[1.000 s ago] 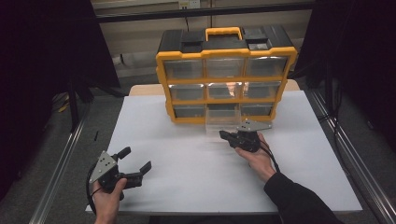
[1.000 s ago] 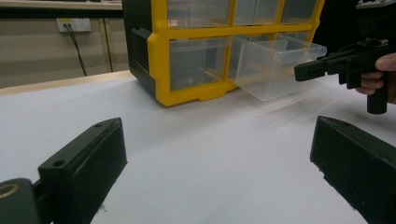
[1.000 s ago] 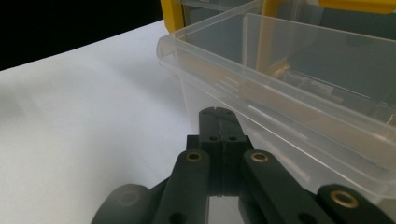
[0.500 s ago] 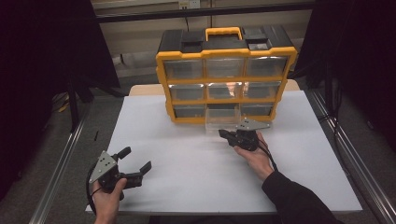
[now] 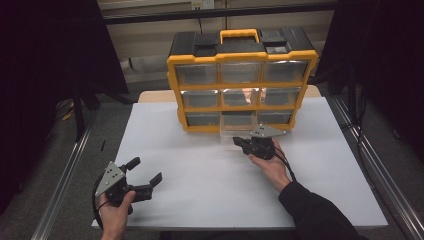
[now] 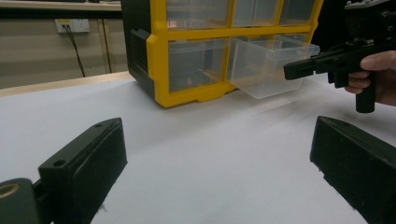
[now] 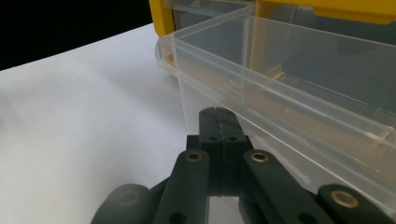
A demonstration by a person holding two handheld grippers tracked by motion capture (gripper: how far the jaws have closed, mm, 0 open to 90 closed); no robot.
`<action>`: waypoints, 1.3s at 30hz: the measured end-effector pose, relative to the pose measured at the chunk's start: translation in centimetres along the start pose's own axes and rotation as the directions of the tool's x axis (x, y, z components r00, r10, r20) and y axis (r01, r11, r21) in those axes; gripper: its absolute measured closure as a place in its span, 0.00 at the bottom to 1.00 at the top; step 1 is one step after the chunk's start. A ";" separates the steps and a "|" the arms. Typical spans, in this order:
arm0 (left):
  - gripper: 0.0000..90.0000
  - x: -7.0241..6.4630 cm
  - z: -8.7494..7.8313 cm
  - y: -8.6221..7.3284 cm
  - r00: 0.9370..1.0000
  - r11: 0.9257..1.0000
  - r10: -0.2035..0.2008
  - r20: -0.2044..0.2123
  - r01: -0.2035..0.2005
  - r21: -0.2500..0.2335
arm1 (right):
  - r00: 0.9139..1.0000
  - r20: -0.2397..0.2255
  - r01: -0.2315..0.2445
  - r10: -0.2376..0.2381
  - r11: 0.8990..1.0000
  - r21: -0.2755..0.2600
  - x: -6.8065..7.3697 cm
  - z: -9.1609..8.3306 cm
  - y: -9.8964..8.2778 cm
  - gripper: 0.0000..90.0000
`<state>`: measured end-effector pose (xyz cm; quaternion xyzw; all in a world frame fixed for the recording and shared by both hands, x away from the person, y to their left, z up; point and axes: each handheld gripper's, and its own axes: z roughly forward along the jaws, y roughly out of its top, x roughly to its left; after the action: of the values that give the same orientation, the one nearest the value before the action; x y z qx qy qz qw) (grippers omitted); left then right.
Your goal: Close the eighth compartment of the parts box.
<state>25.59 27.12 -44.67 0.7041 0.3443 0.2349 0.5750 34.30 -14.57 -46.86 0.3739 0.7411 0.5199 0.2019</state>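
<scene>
Standing at the far middle of the white table [image 5: 200,165] is one yellow-and-black organiser [image 5: 242,80] with nine clear drawers in three rows of three and one yellow carry handle [image 5: 240,34] on top. Eight drawers are sitting flush; one, the bottom middle drawer [image 5: 236,131], is sticking out toward the person, its clear front wall facing the near edge. Two grippers are working the table. The right gripper [image 5: 238,142], held in the person's right hand [image 5: 270,165], is lying just in front of that pulled drawer with its jaws pressed together and nothing between them, their tips just below the drawer's rim. The left gripper [image 5: 147,171] is resting at the near left corner, jaws spread wide apart, well away from the organiser.
</scene>
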 end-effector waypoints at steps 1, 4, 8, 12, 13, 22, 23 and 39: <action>0.04 0.0 0.0 0.0 1.000 1.000 0.001 -0.003 -0.001 0.002 | 1.000 0.003 0.003 -0.003 1.000 0.001 0.0 0.0 0.0 1.00; 0.04 -0.1 0.1 0.0 1.000 1.000 -0.018 -0.002 0.018 -0.007 | 1.000 0.012 0.001 -0.001 1.000 -0.007 -0.2 0.0 0.1 1.00; 0.04 0.0 -0.1 0.0 1.000 1.000 -0.005 -0.003 0.005 -0.002 | 1.000 0.028 -0.011 0.012 1.000 -0.016 -0.6 0.0 0.2 1.00; 0.04 0.0 -0.1 0.0 1.000 1.000 -0.005 -0.002 0.005 -0.001 | 0.999 0.030 -0.016 0.017 1.000 -0.021 -0.9 0.0 0.2 1.00; 0.04 0.0 0.0 0.0 1.000 1.000 -0.005 -0.002 0.005 0.000 | 0.999 0.034 -0.017 0.018 1.000 -0.020 -0.9 0.0 0.2 1.00; 0.04 0.0 -0.1 0.0 1.000 1.000 -0.004 -0.001 0.004 0.000 | 0.999 0.033 -0.026 0.027 0.999 -0.031 -1.0 0.3 0.2 1.00; 0.04 0.0 -0.1 0.0 1.000 1.000 -0.005 -0.001 0.005 0.000 | 0.999 0.030 -0.024 0.025 0.999 -0.034 -1.0 0.4 0.2 1.00; 0.04 0.1 0.0 0.0 1.000 1.000 0.000 0.000 0.000 0.002 | 0.999 0.033 -0.022 0.022 0.999 -0.024 -1.2 1.0 0.4 1.00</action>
<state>25.61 27.18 -44.65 0.7046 0.3442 0.2346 0.5745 35.87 -14.80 -46.96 0.3882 0.7271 0.5246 0.2131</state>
